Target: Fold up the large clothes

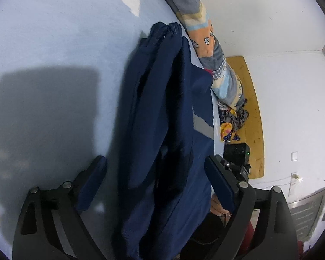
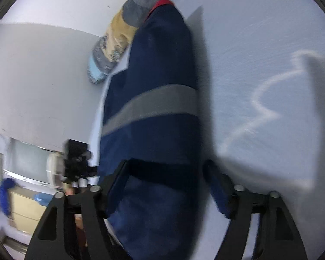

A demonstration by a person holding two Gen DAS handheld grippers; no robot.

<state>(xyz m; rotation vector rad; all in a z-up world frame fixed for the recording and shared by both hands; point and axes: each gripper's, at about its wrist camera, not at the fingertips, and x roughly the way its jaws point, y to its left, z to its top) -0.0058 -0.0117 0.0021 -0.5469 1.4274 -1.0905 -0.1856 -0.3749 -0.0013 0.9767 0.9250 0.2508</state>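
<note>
A navy blue garment with a grey reflective band lies bunched lengthwise on the pale blue bed sheet. My left gripper is open, its jaws wide apart on either side of the garment's near end. In the right wrist view the same navy garment runs away from me, its grey band across the middle. My right gripper is open and straddles the garment's near end. Neither gripper pinches the cloth.
A rolled patterned blanket lies along the bed's edge and also shows in the right wrist view. A wooden board with crumpled colourful cloth and a black device stands by the white wall. A cabinet is at lower left.
</note>
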